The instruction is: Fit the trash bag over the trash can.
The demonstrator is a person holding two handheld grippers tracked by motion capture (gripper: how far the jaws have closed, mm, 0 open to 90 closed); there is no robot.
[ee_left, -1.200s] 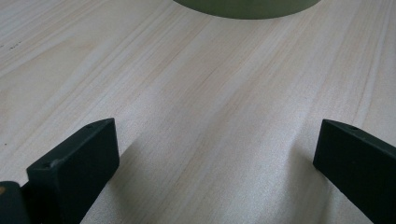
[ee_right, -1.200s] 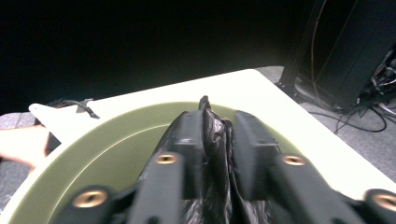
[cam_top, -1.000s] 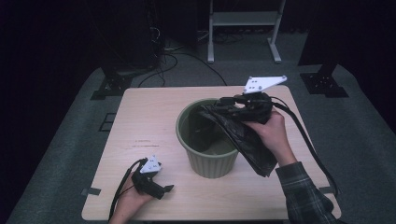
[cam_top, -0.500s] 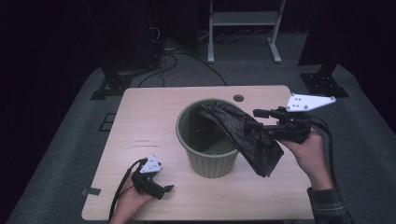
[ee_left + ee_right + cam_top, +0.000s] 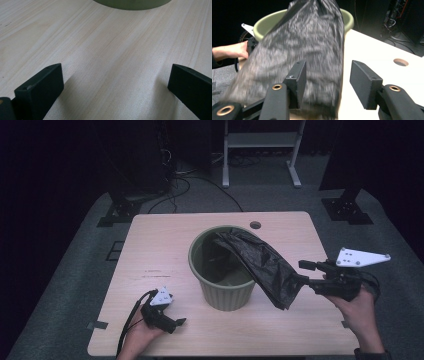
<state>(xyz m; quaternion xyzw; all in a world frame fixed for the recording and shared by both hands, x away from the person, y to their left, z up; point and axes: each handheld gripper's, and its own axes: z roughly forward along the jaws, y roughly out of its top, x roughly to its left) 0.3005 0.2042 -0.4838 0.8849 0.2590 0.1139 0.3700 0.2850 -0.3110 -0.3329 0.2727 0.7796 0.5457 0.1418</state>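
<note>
- A black plastic bag (image 5: pixel 265 265) is seen draped over the rim of a green bin (image 5: pixel 225 290) in the middle of the table (image 5: pixel 165 250); part of it hangs inside, and the rest trails down the outside toward the right gripper (image 5: pixel 306 274)
- In the right gripper view the bag (image 5: pixel 312 50) lies just in front of the jaws, which have just been opening; a clear gap is seen between the pads, and nothing appears to be pinched
- The left gripper (image 5: pixel 176 322) is rested on the table near the bin's foot, jaws spread wide and empty
- The bag is judged light, limp and thin: it will fold, sag and cling rather than hold a shape, and the film is likely slippery between hard pads
- A bunched fold or the hem near the mouth is judged the best place for a grip, several layers being pinched together
- The bin is judged stiff and light, and may be shifted when the bag is tugged, so it is best steadied at the rim
</note>
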